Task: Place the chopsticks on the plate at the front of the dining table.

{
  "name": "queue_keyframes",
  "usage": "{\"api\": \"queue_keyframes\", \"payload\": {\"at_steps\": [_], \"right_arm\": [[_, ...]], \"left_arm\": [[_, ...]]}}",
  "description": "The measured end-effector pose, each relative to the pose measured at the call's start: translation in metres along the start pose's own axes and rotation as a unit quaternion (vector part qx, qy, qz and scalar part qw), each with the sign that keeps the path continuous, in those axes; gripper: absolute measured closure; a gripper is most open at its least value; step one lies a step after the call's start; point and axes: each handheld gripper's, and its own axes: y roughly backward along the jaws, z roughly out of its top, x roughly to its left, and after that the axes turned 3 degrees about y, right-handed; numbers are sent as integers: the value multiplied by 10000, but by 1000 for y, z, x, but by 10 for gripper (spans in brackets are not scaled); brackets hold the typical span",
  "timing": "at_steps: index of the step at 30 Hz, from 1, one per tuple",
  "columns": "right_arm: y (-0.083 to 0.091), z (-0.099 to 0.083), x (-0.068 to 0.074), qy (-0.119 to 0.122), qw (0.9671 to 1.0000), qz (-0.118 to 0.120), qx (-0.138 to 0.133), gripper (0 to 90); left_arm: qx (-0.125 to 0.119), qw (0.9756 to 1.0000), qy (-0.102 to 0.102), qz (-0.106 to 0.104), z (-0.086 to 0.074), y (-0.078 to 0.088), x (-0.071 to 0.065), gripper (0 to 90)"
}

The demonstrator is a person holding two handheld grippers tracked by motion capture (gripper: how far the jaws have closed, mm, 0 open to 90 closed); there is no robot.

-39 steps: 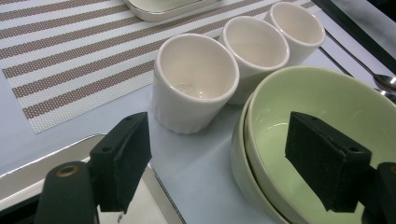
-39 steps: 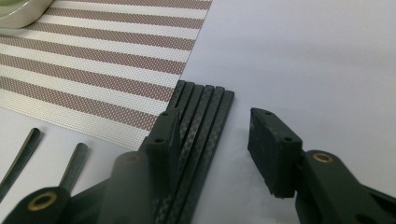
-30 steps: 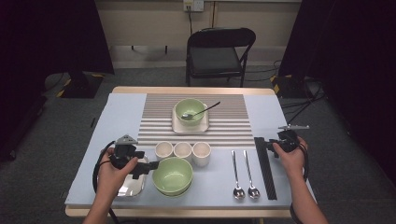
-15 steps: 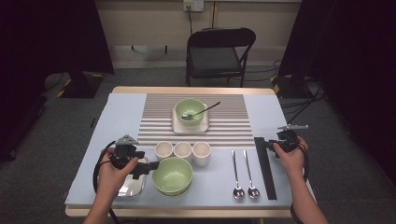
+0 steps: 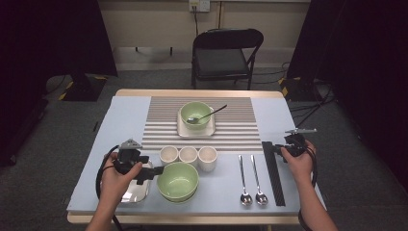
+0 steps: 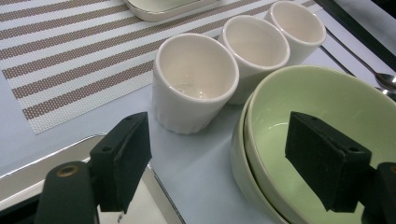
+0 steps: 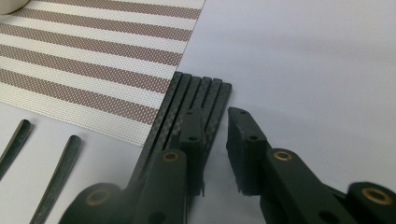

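At the right of the high view, the right gripper [image 5: 278, 149], jaws just narrowing to a slim empty gap, hovers over the far end of the black chopstick bundle [image 7: 194, 100]: light, stiff, slippery rods, best pinched across one outermost stick.

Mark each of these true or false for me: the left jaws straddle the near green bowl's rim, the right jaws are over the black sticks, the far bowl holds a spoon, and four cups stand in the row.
1. The left gripper has open jaws straddling the near green bowl rim. True.
2. The right gripper sits at the black chopsticks, its jaws having just been closing. True.
3. The far green bowl is empty. False: a spoon rests in it.
4. Four white cups stand in a row. False: three.
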Motion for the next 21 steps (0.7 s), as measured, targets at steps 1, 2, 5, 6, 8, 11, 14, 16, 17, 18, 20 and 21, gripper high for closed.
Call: {"api": "queue_keyframes", "payload": {"at_steps": [1,2,5,6,8,11,14,16,17,18,20,21], "right_arm": [[0,0,0,0,10000,0,0,777],[0,0,1,-15,10000,16,22,784],[0,1,1,-11,10000,-28,81,804],[0,0,1,-10,9999,-29,106,808],[0,0,0,7,10000,-43,90,808],[0,-2,-2,-24,9999,-65,101,816],[-1,-1,-2,5,9999,-106,95,819],[0,-2,-2,-9,9999,-119,118,804],[-1,-3,-2,35,9999,-103,89,795],[-1,-3,-2,50,9999,-118,87,793],[0,-4,0,116,9997,-196,67,788],[0,-5,1,130,9996,-225,53,787]], "left_arm": [[0,10000,0,0,0,0,0,222],[16,10000,-38,8,0,0,0,222],[8,10000,-7,9,0,0,-1,222],[-1,10000,-15,10,0,0,-1,222],[9,10000,-34,2,0,0,0,222],[6,10000,-30,19,0,1,0,222],[5,10000,-30,15,0,1,0,222],[8,10000,-27,20,0,1,0,222],[12,10000,-43,27,0,1,0,222],[-8,10000,-16,19,0,0,-1,222],[14,10000,-44,15,0,1,0,222],[13,10000,-39,18,0,1,-1,223]]}}
